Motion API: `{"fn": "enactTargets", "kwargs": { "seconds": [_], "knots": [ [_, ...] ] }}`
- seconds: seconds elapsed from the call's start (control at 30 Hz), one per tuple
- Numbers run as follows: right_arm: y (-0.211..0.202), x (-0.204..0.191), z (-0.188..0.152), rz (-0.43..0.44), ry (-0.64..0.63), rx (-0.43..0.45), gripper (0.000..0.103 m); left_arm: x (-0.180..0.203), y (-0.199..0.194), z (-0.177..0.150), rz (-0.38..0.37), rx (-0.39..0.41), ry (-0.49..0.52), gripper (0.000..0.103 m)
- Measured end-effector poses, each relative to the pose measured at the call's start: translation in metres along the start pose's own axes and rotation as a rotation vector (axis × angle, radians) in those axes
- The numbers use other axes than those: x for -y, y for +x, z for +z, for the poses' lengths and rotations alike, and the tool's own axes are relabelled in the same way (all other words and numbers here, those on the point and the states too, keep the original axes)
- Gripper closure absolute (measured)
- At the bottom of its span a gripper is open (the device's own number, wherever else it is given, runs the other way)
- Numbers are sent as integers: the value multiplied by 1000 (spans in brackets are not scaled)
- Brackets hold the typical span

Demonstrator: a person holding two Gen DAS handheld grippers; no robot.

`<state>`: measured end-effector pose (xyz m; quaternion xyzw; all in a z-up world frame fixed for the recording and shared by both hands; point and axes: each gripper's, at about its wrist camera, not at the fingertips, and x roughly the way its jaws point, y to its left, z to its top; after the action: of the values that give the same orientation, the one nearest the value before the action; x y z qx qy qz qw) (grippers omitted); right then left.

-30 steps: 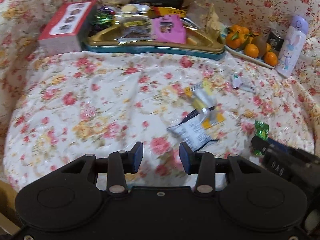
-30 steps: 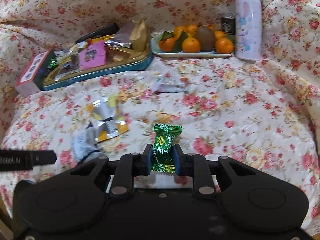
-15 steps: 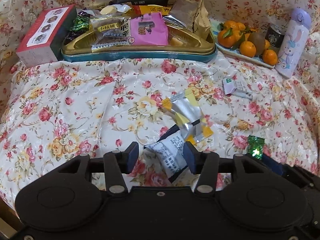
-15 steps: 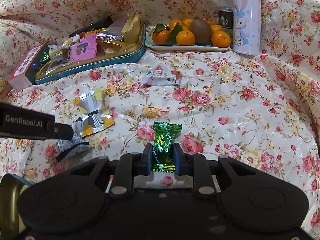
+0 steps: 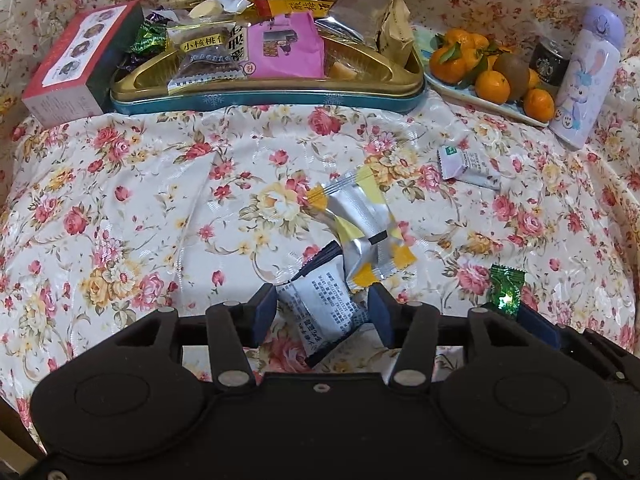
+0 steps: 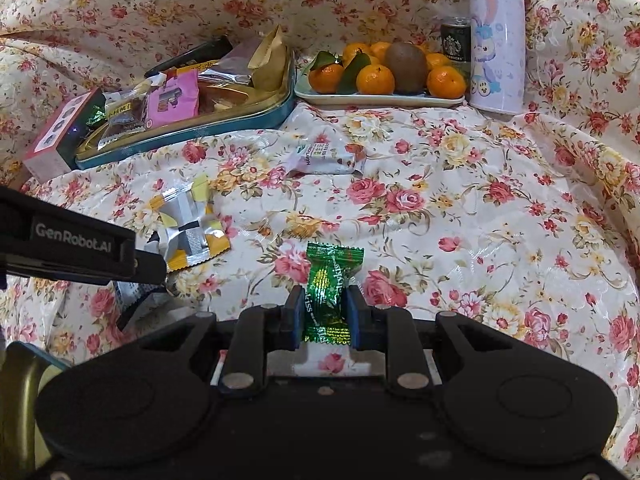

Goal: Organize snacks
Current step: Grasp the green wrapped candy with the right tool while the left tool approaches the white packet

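My left gripper (image 5: 322,312) is open, its fingers on either side of a white snack packet with black print (image 5: 326,306) that lies on the floral cloth. A silver and yellow packet (image 5: 366,230) lies just beyond it. My right gripper (image 6: 322,310) is shut on a green foil candy (image 6: 330,288), which also shows in the left wrist view (image 5: 505,290). A small white packet (image 6: 326,156) lies farther back. A gold tray with a teal rim (image 5: 276,92) at the back holds several snack packets.
A red and white box (image 5: 72,68) stands left of the tray. A plate of oranges and a kiwi (image 6: 380,74), a dark can (image 6: 455,42) and a lilac rabbit bottle (image 6: 496,40) stand at the back right. Floral cloth rises around all sides.
My left gripper has moved forward and down until the white packet lies between its open fingers. My right gripper has kept the green candy and shifted slightly.
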<state>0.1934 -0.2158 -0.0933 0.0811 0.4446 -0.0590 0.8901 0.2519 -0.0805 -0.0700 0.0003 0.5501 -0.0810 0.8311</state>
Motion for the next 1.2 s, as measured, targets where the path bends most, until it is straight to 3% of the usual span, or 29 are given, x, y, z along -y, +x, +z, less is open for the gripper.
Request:
{"fn": "enactTargets", "kwargs": {
  "seconds": [0.43, 0.7, 0.9, 1.07, 1.2],
  "knots": [
    [-2, 0, -2, 8, 8, 11, 80, -3, 15, -2, 17, -22, 6, 45],
    [-2, 0, -4, 7, 5, 22, 80, 8, 21, -7, 11, -3, 74, 32],
    [-2, -1, -6, 3, -1, 31, 80, 6, 19, -13, 5, 34, 72, 31],
    [-2, -1, -7, 0, -10, 42, 80, 3, 13, -24, 24, 96, 65, 40],
    [-2, -2, -6, -1, -15, 42, 80, -4, 10, -28, 39, 132, 47, 57]
  ]
}}
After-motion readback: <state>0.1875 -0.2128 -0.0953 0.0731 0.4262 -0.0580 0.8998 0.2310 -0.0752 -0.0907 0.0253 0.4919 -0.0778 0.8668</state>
